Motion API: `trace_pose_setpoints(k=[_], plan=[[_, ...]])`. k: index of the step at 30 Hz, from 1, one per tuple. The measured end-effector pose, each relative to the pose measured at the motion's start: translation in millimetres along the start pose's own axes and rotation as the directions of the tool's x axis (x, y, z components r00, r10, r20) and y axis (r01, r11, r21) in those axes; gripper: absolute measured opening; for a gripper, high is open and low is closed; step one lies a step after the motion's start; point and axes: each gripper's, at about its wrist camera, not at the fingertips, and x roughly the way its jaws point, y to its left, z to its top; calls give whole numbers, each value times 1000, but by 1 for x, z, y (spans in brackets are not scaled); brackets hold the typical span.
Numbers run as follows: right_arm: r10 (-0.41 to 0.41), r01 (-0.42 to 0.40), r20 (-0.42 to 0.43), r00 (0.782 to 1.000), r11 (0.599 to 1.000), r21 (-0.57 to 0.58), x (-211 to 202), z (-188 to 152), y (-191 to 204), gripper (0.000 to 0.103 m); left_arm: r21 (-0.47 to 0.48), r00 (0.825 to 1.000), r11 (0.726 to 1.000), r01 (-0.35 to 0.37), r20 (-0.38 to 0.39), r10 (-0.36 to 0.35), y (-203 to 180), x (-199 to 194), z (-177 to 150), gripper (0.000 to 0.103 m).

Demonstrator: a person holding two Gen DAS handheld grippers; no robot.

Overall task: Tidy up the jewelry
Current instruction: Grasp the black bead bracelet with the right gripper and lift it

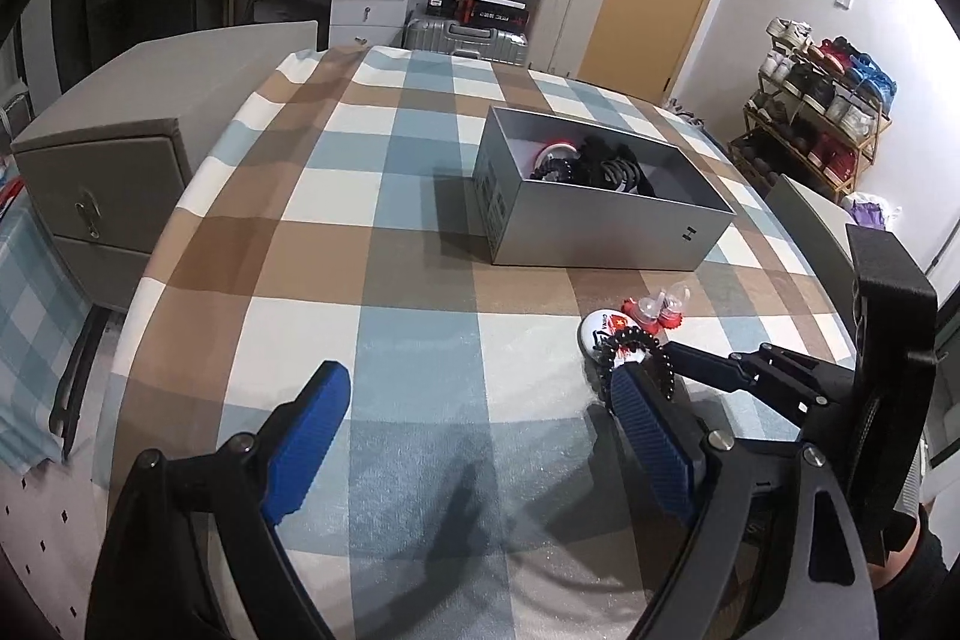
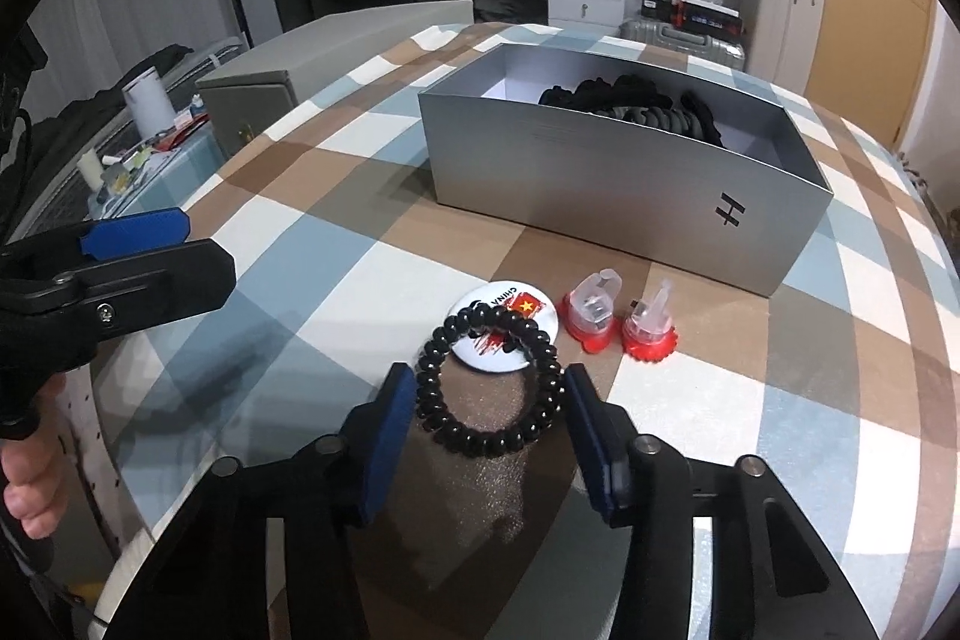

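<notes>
A black spiral hair tie (image 2: 489,382) lies on the checked tablecloth, overlapping a round white badge (image 2: 495,325). My right gripper (image 2: 489,394) is open, its blue pads on either side of the tie, touching or nearly touching it. Two red-and-clear clips (image 2: 621,319) lie just right of the badge. A grey open box (image 2: 600,184) behind them holds black hair ties and bands. My left gripper (image 1: 480,397) is open and empty above the cloth. The tie (image 1: 636,349), badge (image 1: 600,328) and box (image 1: 600,226) also show in the left wrist view.
The table carries a blue, brown and white checked cloth (image 1: 360,232). A grey cabinet (image 1: 114,166) stands to the left. A shoe rack (image 1: 822,112), a suitcase and a white dresser stand behind.
</notes>
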Motion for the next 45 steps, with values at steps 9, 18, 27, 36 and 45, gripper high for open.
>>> trace_pose_setpoints(k=[9,18,27,36,45], plan=[[-13,12,8,1000,1000,7,-3,-1,-1,37,3,1000,1000,-6,-13,6,2,-1,-1,86],[7,-11,47,999,997,77,-16,-6,-15,9,-5,999,1000,1,-37,-1,4,3,-3,86],[32,-37,42,999,990,138,-19,-15,-30,6,6,999,1000,1,-51,0,-1,7,-1,86],[67,-67,0,998,992,105,-7,2,-14,24,-2,999,1000,-17,-41,17,7,3,-1,86],[-83,82,-4,997,991,-109,-1,-2,21,11,-31,998,1000,2,-64,-4,15,8,-6,86]])
